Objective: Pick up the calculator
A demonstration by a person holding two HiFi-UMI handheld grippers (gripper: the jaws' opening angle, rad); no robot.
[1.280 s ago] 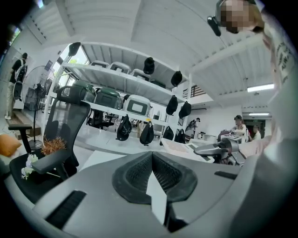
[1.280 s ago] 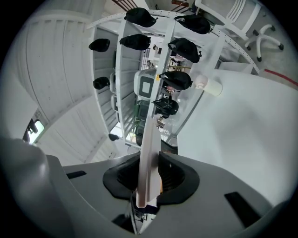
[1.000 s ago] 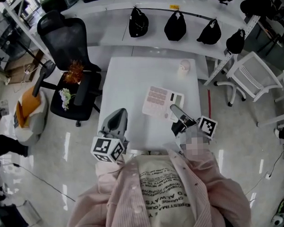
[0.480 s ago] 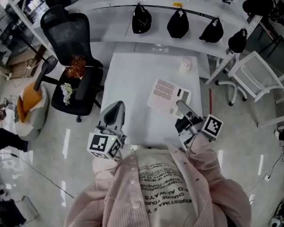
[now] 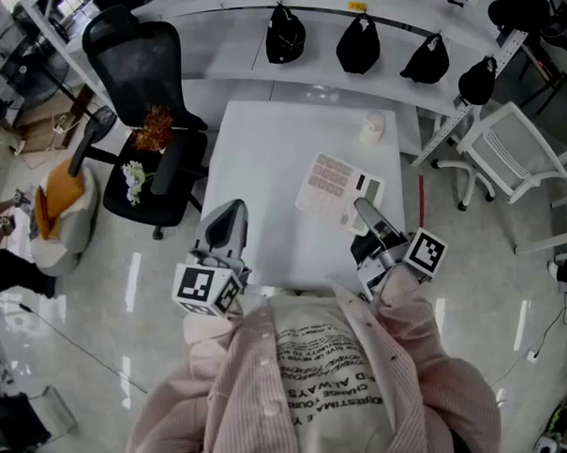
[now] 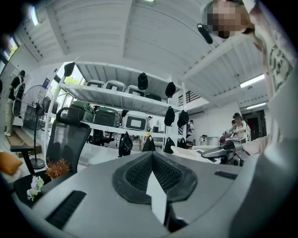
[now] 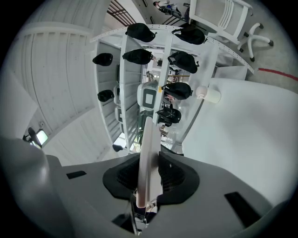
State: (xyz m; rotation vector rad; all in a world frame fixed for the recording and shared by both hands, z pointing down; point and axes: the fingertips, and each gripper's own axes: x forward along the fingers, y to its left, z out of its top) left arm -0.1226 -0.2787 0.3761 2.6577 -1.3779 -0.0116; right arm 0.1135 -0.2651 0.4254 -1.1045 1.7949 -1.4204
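The calculator point(image 5: 336, 184), pale pink with a small dark screen, is over the right part of the white table point(image 5: 262, 165). My right gripper point(image 5: 361, 208) is shut on its near edge. In the right gripper view the calculator point(image 7: 148, 153) shows edge-on as a thin slab clamped between the jaws of the right gripper point(image 7: 150, 160). My left gripper point(image 5: 229, 214) hovers over the table's near left corner, apart from the calculator. The left gripper point(image 6: 152, 155) has its pads together with nothing between them.
A small white cup-like object point(image 5: 372, 127) stands at the table's far right. A black office chair point(image 5: 136, 77) with flowers point(image 5: 151, 133) on its seat is at the left. A white chair point(image 5: 506, 155) is at the right. Black bags point(image 5: 351, 49) line the shelf behind.
My left gripper has risen slightly. The right gripper has kept its hold on the calculator and stayed about where it was.
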